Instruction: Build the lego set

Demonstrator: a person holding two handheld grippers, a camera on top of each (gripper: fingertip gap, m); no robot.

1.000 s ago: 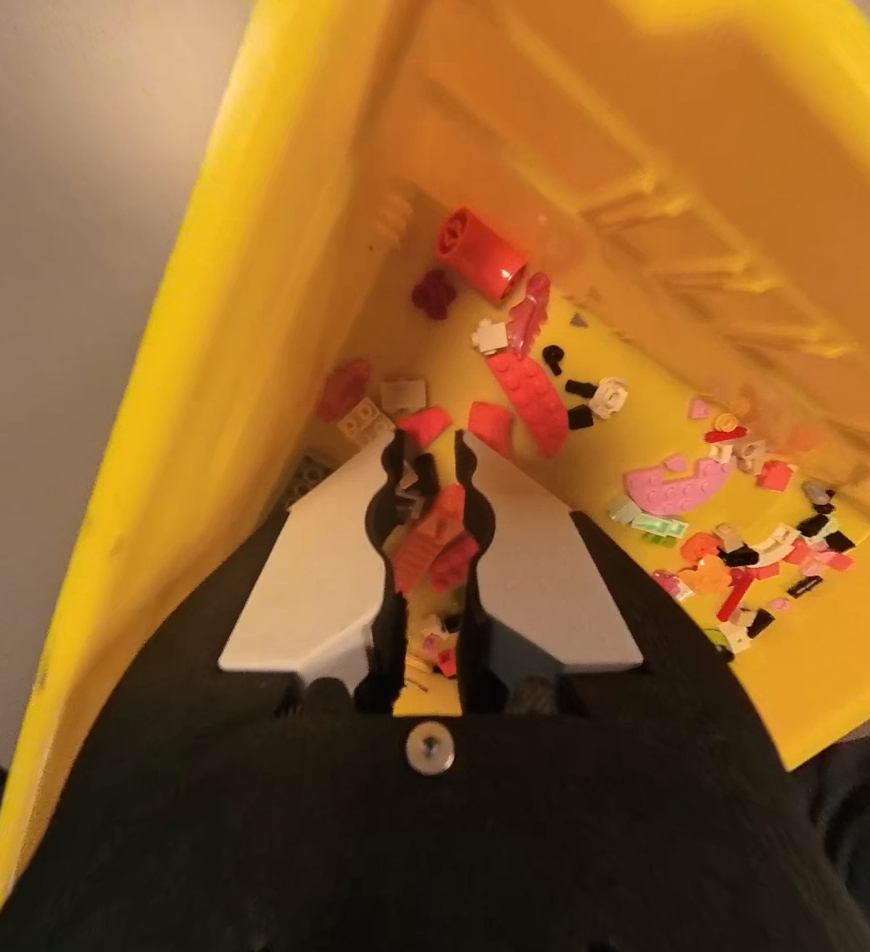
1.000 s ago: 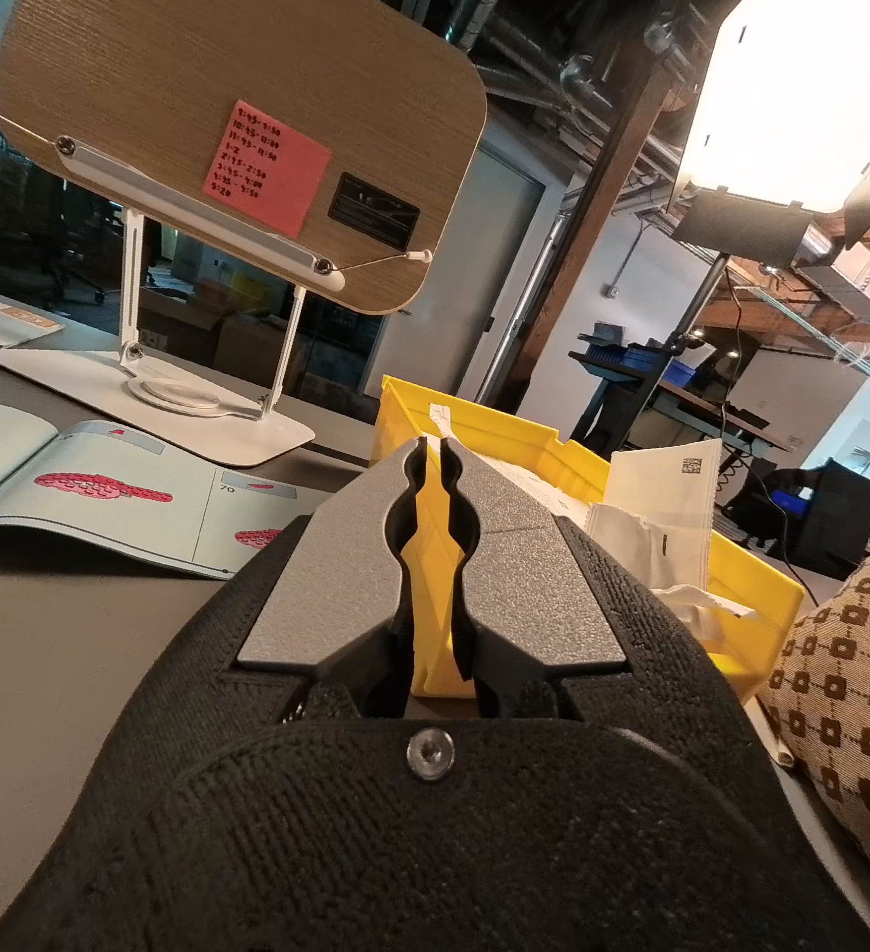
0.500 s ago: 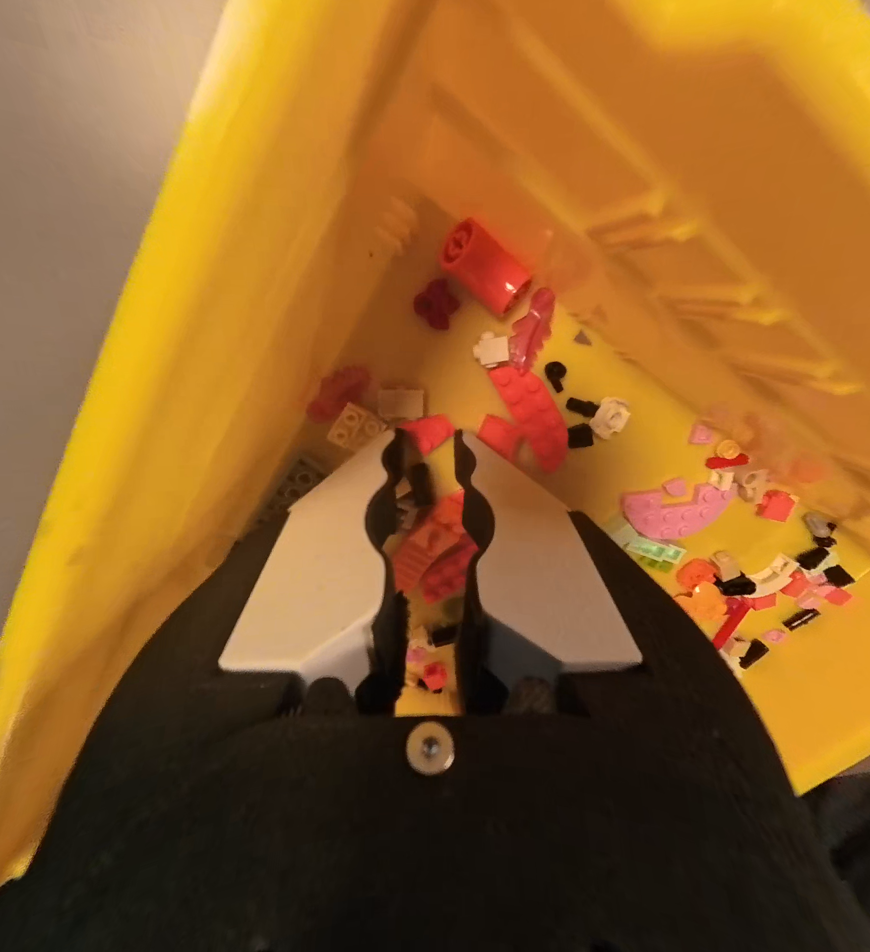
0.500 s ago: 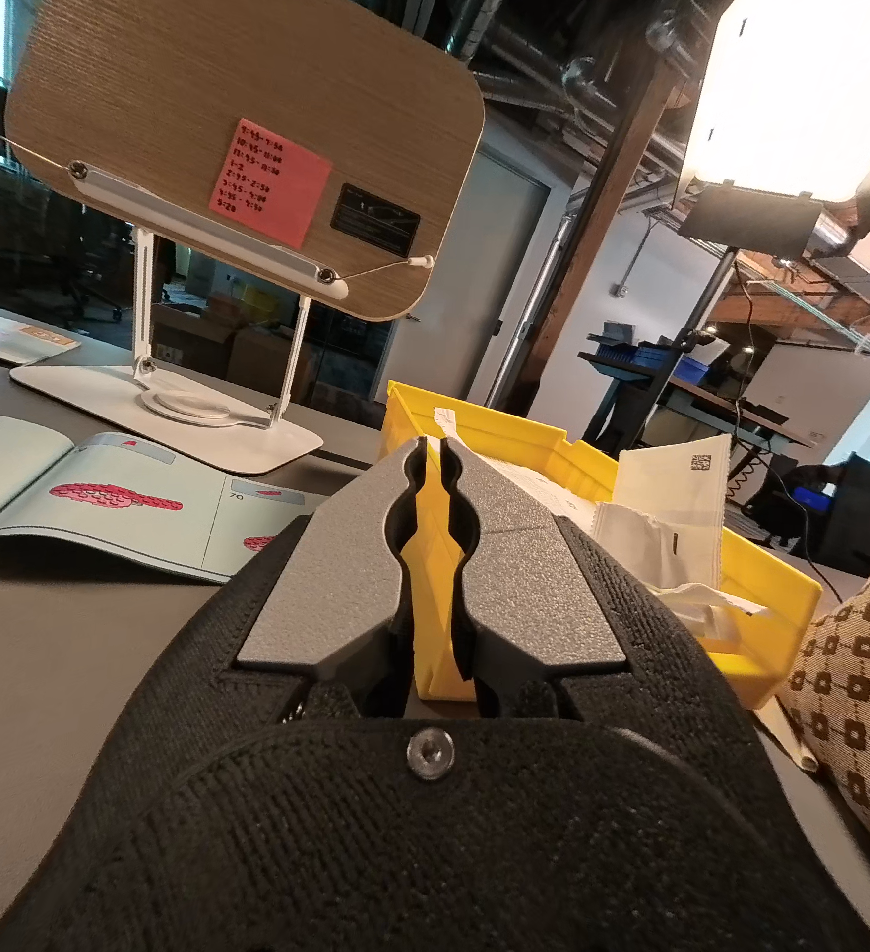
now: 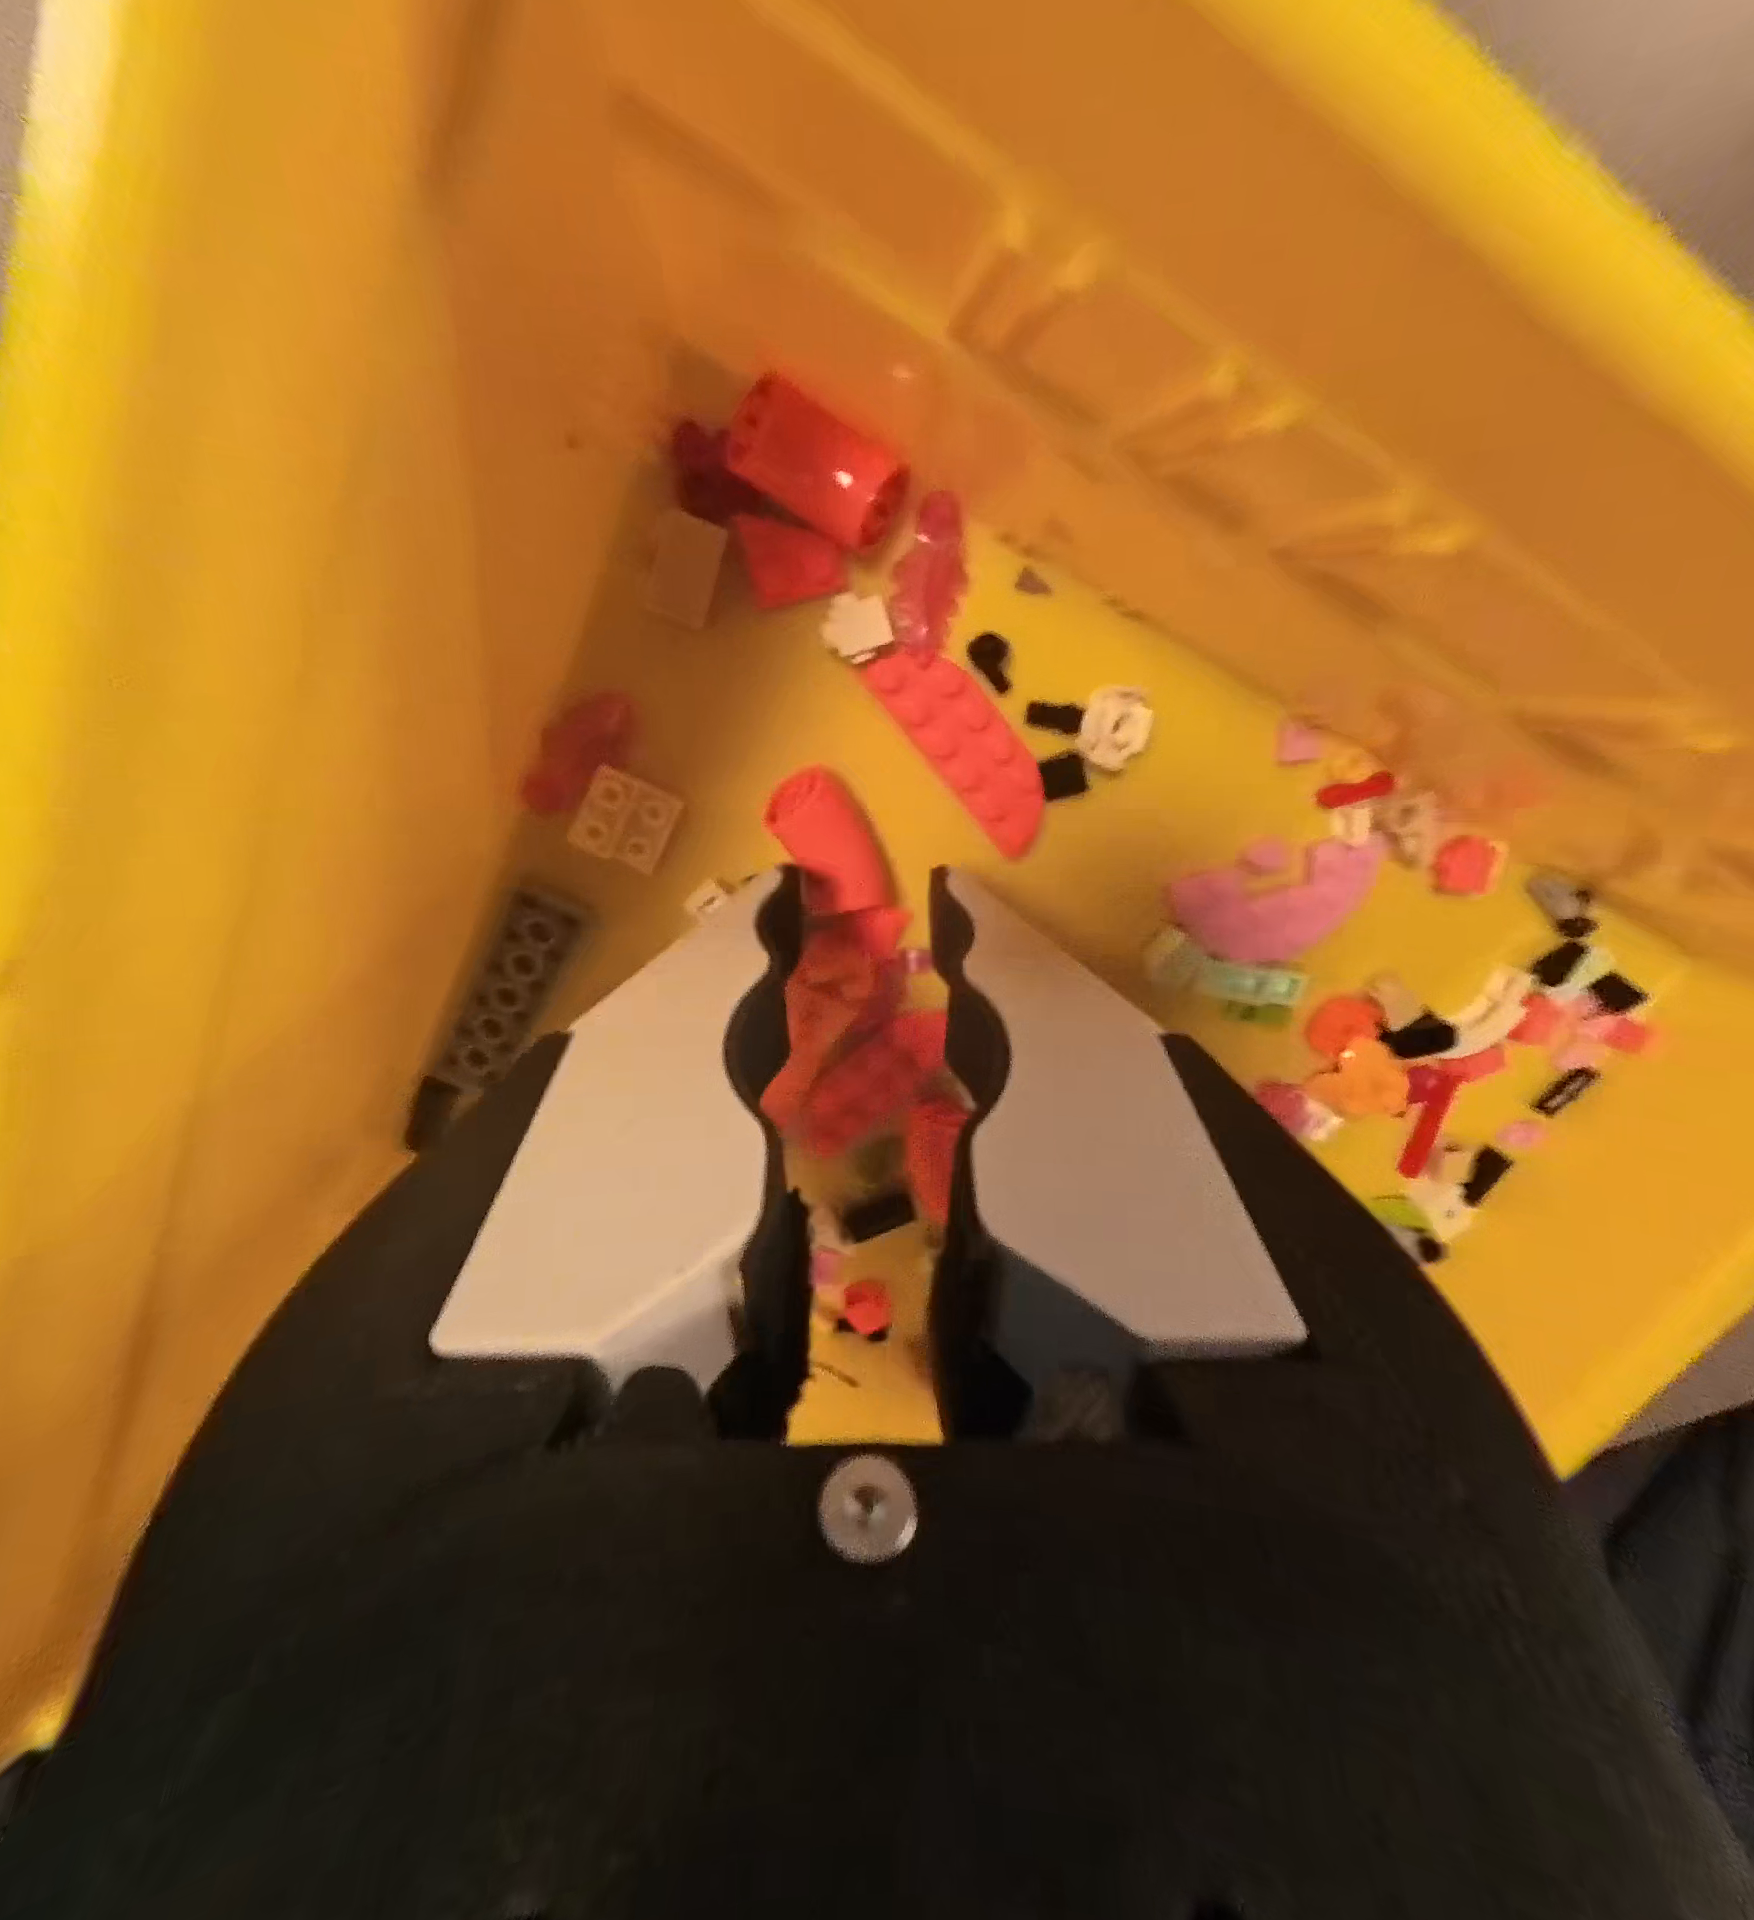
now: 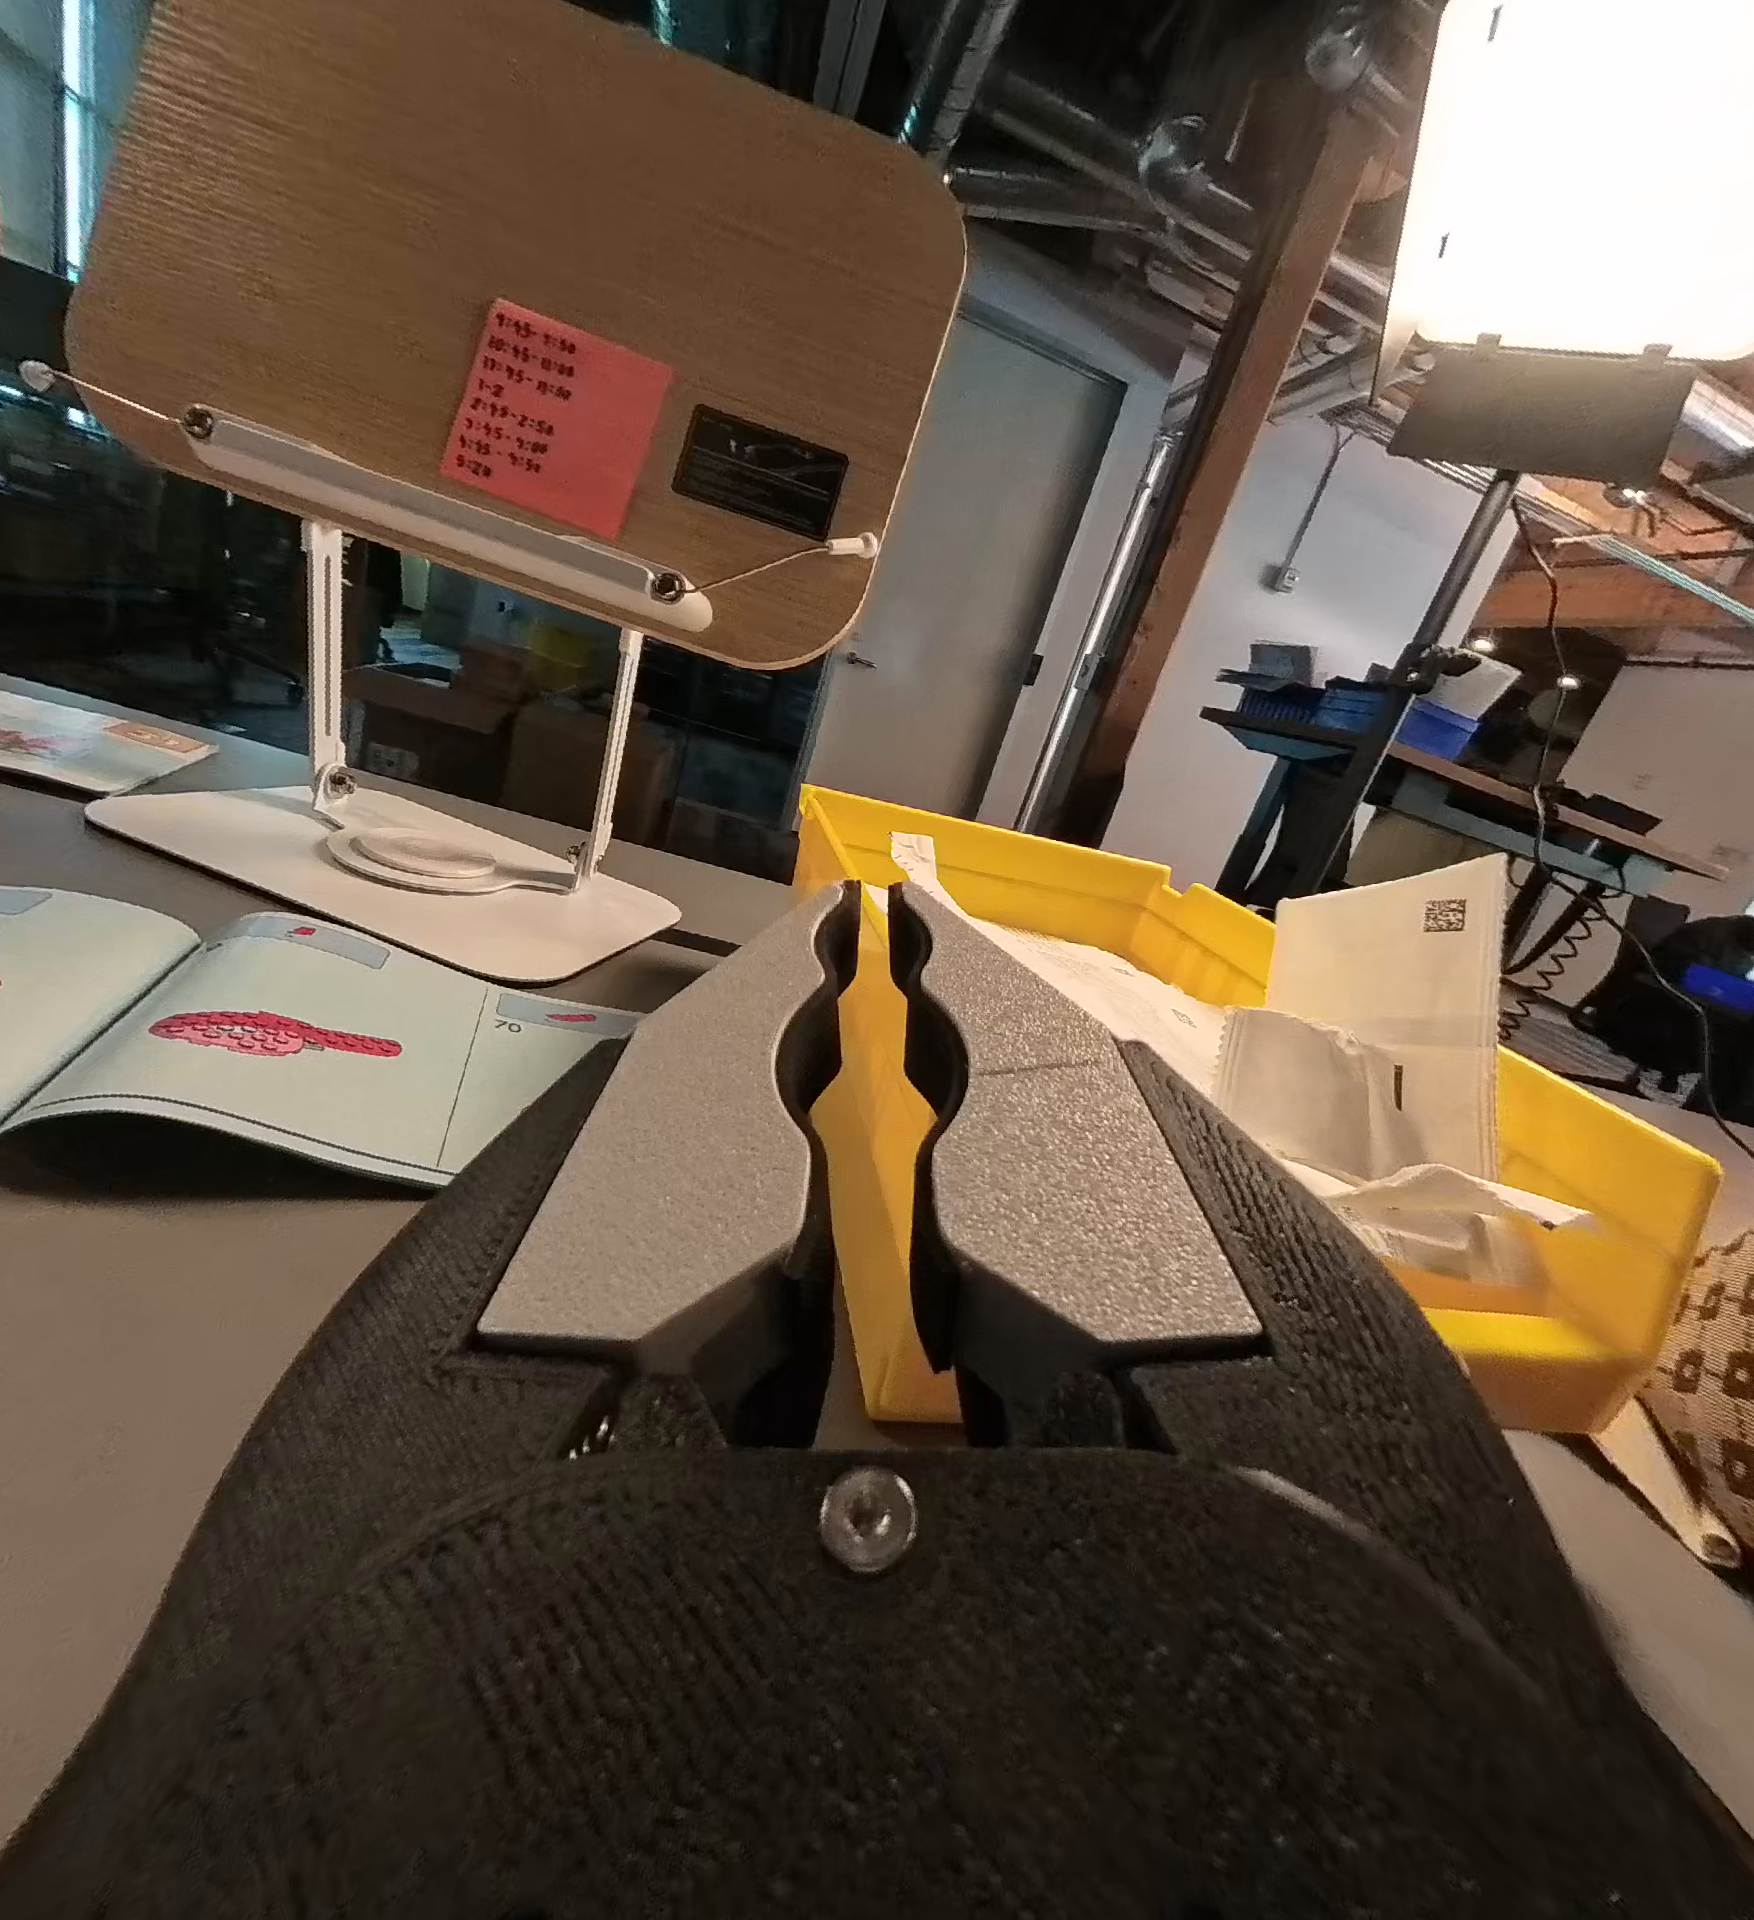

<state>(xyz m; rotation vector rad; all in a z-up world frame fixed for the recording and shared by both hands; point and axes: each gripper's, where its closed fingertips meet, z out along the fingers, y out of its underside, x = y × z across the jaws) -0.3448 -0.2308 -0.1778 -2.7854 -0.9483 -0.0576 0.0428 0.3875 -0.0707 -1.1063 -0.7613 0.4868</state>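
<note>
My left gripper point(image 5: 865, 883) has spread its fingers a little wider inside the yellow bin point(image 5: 229, 520). A curved red piece point(image 5: 826, 836) now pokes out past the fingertips, leaning on the left one. The red cylinder point(image 5: 816, 473) has rolled against the dark red pieces point(image 5: 696, 468) in the corner.

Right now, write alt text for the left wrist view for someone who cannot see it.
The left gripper reaches into a yellow bin, its fingers apart around a coral curved brick that pokes past the tips. Small red, pink, black and white bricks litter the bin floor, including a red cylinder in the far corner and a long coral plate.
</note>
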